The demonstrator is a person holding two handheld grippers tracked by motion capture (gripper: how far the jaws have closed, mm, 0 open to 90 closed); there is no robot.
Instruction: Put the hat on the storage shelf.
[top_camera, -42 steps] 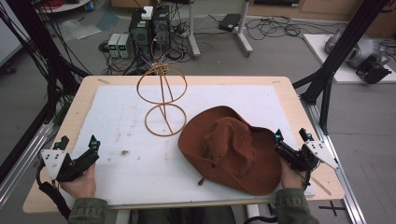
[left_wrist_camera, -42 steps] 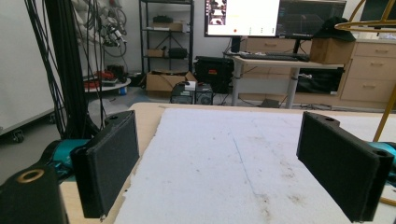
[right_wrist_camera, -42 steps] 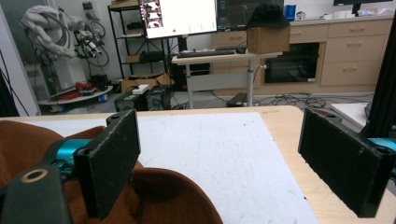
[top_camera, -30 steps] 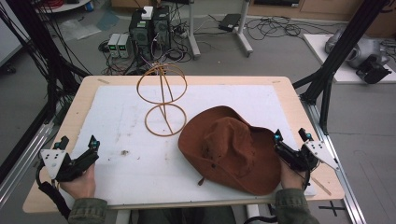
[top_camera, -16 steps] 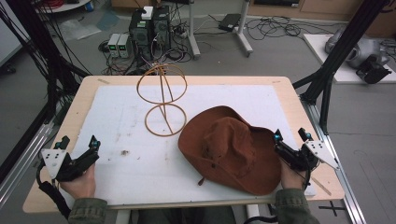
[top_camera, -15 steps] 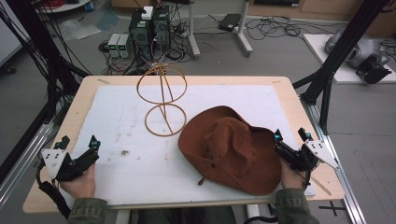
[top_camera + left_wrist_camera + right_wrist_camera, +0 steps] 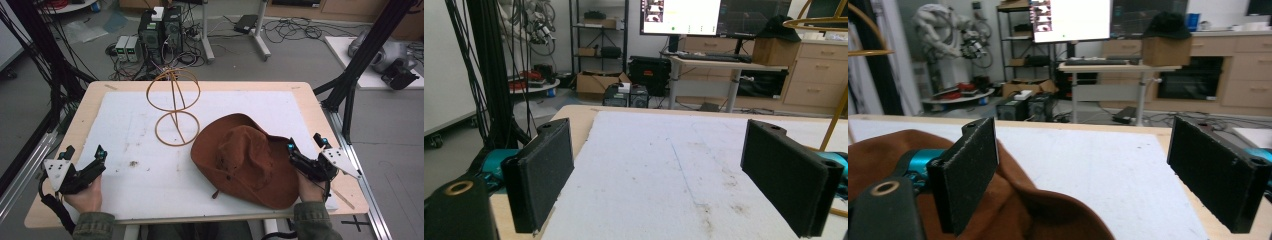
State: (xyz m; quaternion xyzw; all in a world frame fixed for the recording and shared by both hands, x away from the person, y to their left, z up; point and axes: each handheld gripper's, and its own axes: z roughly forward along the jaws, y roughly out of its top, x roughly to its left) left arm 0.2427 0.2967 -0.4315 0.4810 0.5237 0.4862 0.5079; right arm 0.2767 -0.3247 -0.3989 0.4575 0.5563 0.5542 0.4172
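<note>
— What have your hands got?

— Nothing. My right gripper (image 7: pixel 306 148) stands wide open just beside the brown hat (image 7: pixel 245 157), at its right brim; my left gripper (image 7: pixel 84 157) gapes too, well to the hat's left.

— And the step?

— Just starting, I'd say. The wire stand (image 7: pixel 174 107) waits behind the hat's left side. Next I'd need a grip on the brim.

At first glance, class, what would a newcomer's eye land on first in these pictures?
Probably the brown hat, lying on the white mat toward the table's right, its brim beside the open right gripper. Next, the wire hat stand upright behind it, near the mat's middle. The left gripper rests open at the near-left edge.
</note>
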